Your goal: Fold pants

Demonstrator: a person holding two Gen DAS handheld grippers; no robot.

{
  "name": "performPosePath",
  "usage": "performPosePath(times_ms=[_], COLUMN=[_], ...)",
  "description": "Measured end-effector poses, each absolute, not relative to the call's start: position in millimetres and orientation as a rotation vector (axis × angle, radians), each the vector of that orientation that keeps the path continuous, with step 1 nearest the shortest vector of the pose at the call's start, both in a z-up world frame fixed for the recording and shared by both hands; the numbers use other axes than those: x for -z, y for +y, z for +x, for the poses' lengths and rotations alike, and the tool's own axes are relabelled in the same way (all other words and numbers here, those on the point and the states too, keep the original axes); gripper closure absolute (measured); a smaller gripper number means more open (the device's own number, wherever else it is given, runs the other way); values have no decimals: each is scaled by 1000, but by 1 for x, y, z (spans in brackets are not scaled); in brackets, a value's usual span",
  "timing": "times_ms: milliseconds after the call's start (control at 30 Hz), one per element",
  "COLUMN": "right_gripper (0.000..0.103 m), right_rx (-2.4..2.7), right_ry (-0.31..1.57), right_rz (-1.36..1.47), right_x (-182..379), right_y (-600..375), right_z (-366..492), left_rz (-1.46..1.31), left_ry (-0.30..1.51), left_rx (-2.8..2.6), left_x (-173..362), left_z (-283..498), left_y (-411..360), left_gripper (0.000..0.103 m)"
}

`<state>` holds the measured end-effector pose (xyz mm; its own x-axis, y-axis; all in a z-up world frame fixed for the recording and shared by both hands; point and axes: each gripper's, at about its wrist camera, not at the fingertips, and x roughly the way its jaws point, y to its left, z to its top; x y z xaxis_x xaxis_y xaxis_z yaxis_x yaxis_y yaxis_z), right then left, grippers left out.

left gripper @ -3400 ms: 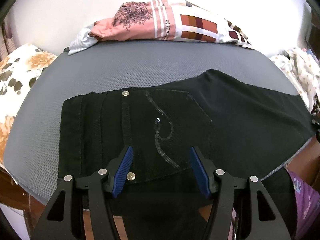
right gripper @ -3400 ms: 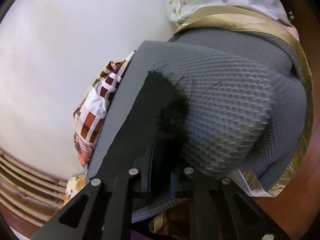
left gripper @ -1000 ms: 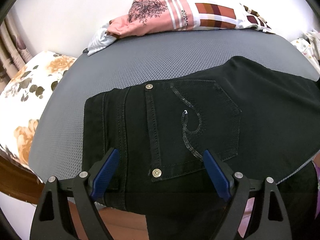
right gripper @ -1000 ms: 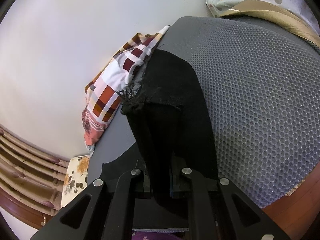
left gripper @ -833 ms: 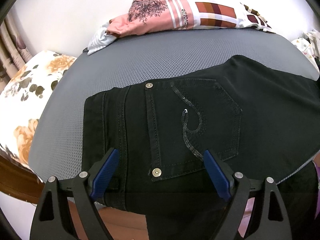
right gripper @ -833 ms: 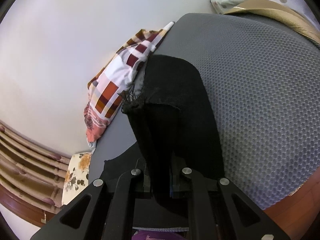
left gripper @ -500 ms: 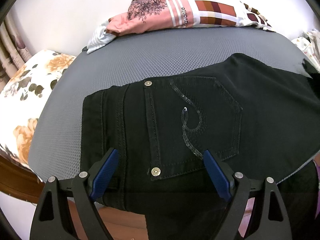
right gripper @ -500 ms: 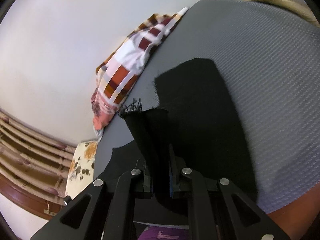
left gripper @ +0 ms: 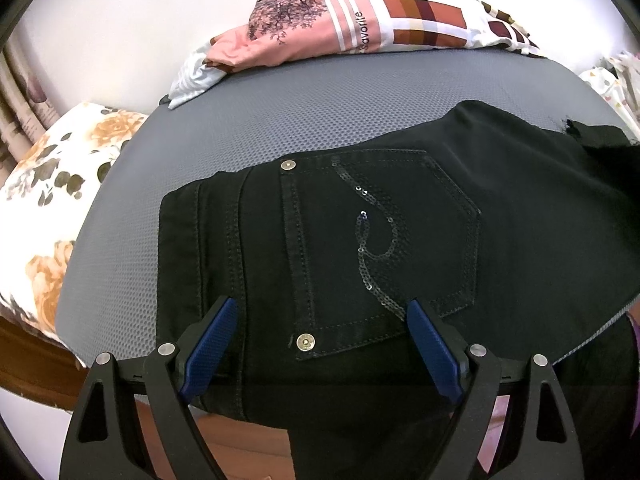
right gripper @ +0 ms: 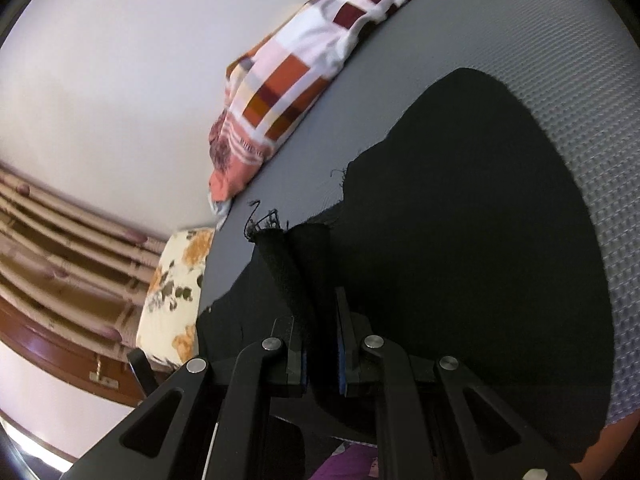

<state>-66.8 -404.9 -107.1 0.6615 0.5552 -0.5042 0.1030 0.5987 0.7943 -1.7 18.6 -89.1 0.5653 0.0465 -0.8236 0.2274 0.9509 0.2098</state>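
Black pants (left gripper: 400, 240) lie on a grey mesh-textured surface (left gripper: 280, 120), waistband to the left, a sequined back pocket (left gripper: 380, 248) facing up. My left gripper (left gripper: 320, 336) hovers open over the near edge of the pocket, its blue pads (left gripper: 208, 336) apart and touching nothing. The frayed leg hem (left gripper: 592, 132) enters the left wrist view at the far right. My right gripper (right gripper: 320, 344) is shut on that hem (right gripper: 296, 264), holding it lifted over the rest of the pants (right gripper: 460, 240).
A crumpled pink, white and checked garment (left gripper: 352, 28) lies at the surface's far edge by the white wall. A floral pillow (left gripper: 52, 208) sits to the left. More patterned cloth (left gripper: 616, 80) shows at the right. Wood shows below the near edge.
My right gripper has carried the leg hem leftward over the pants toward the waistband; the hem now shows at the right of the left wrist view. The left gripper has stayed put.
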Motion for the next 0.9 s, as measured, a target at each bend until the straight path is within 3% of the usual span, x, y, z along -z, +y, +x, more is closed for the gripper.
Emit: performPosePath(times_ms=[900], right_gripper=[91], right_rx=[-525], right_ry=[940], right_rz=[664], right_x=[103], right_y=[-287], right_z=[-36], left_rz=[336], left_ry=[993], left_rx=[141], left_x=[96], left_z=[-2], left_y=[10], left_gripper=[10])
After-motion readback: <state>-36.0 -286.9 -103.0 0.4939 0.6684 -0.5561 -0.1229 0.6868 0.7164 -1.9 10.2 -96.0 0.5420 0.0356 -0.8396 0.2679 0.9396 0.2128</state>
